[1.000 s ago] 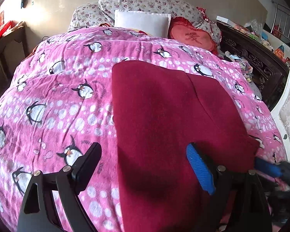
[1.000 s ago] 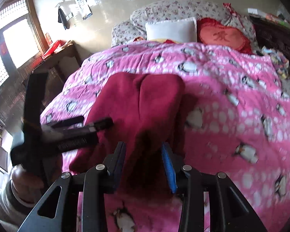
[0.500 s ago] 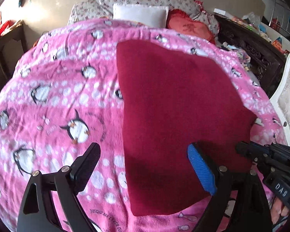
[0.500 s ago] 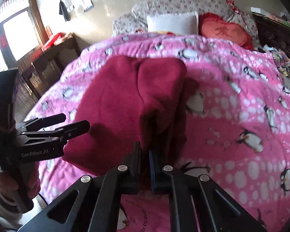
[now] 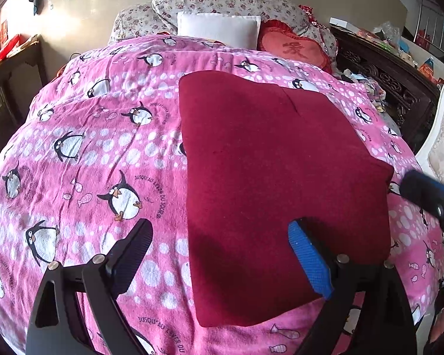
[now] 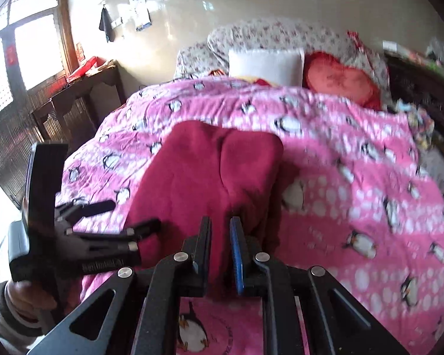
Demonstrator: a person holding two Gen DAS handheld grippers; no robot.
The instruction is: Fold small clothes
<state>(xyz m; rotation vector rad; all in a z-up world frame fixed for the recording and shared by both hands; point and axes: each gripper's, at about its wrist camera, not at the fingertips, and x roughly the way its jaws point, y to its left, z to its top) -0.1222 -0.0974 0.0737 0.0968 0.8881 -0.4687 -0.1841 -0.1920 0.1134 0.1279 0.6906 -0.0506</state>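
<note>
Red knit, one garment (image 5: 269, 183), lies spread on the bed's pink penguin blanket (image 5: 97, 153), its far edge toward the pillows and its near edge toward the foot of the bed. One seam runs down from the far edge of the garment. Above the garment's near left corner hangs the left tool (image 5: 222, 251), spread wide with nothing between its two fingers: the black one (image 5: 133, 251) sits over blanket left of the garment, the blue-padded one (image 5: 307, 260) over the cloth itself. At the garment's near right corner the right tool (image 6: 220, 245) is drawn narrow, pinching a raised bunch of the red cloth (image 6: 210, 183) between its black and blue pads; that corner stands up off the blanket. Beyond the garment, at the head of the bed, are four cushions: two floral pillows (image 5: 222, 3), one white pillow (image 5: 219, 29) and one red heart cushion (image 5: 296, 50). Right of the garment a dark carved cabinet (image 5: 390, 85) runs beside the bed.
</note>
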